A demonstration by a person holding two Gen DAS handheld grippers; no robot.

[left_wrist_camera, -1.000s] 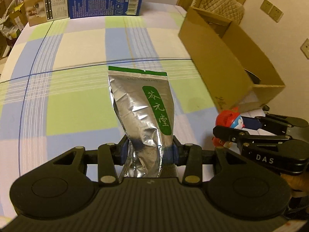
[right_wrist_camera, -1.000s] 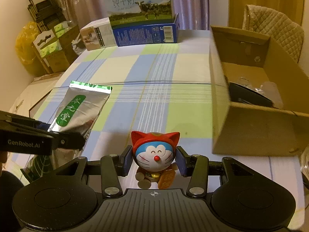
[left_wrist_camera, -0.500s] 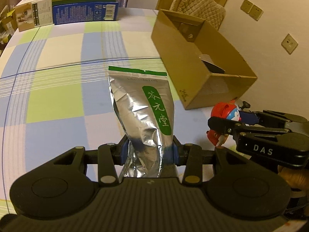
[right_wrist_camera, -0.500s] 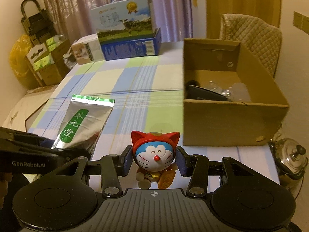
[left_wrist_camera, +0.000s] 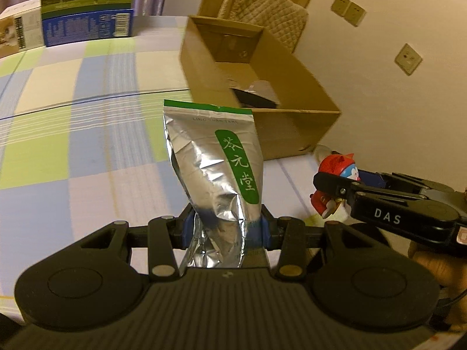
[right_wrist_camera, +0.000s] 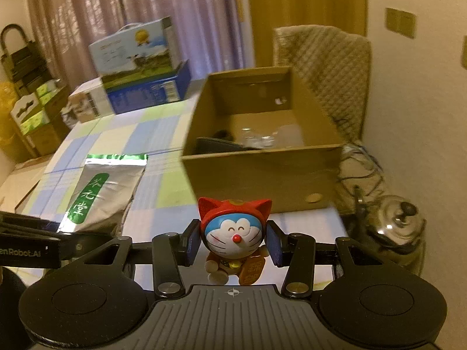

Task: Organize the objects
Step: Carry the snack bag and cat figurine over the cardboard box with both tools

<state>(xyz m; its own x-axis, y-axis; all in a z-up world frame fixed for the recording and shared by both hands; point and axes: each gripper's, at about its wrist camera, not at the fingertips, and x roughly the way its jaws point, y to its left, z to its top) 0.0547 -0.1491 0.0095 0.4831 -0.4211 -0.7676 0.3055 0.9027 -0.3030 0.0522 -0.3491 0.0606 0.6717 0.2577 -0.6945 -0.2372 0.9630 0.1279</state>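
Left wrist view: the left hand-held gripper [left_wrist_camera: 224, 229] has its blue pads pinched on the crumpled lower end of a silver foil pouch [left_wrist_camera: 214, 157] with a green label; the pouch stands up out of the jaws, clear of the checked tabletop [left_wrist_camera: 87, 134], its green top edge overlapping the near left corner of the open cardboard box [left_wrist_camera: 292, 134]. Jaws partly closed, pressed into the foil. Only this view shows the wall sockets [left_wrist_camera: 408, 58] right of the box and the right hand-held gripper [left_wrist_camera: 332, 186] from the side, below and right of the box, carrying a red-hooded cat figurine [left_wrist_camera: 335, 172]; part of a hand [left_wrist_camera: 435, 265] shows under it. A dark flat item [left_wrist_camera: 254, 96] lies inside the box. Behind the box, a quilted chair back [left_wrist_camera: 268, 17]; left of the box at the far tabletop edge, stacked milk cartons [left_wrist_camera: 87, 14]. Right wrist view: the right hand-held gripper [right_wrist_camera: 233, 242] is moderately spread, both blue pads against the sides of the figurine's [right_wrist_camera: 235, 233] head; figurine upright, facing the camera, held in front of the box's [right_wrist_camera: 256, 175] near wall, off the tabletop [right_wrist_camera: 163, 134]. Only this view shows the clear glassy items [right_wrist_camera: 259, 138] on the box floor, a metal kettle [right_wrist_camera: 394, 227] right of the box, the curtain [right_wrist_camera: 116, 14], and shelves with green packs [right_wrist_camera: 29, 102] far left of the box. The pouch [right_wrist_camera: 102, 189] and left hand-held gripper's arm [right_wrist_camera: 29, 245] show left of the box.
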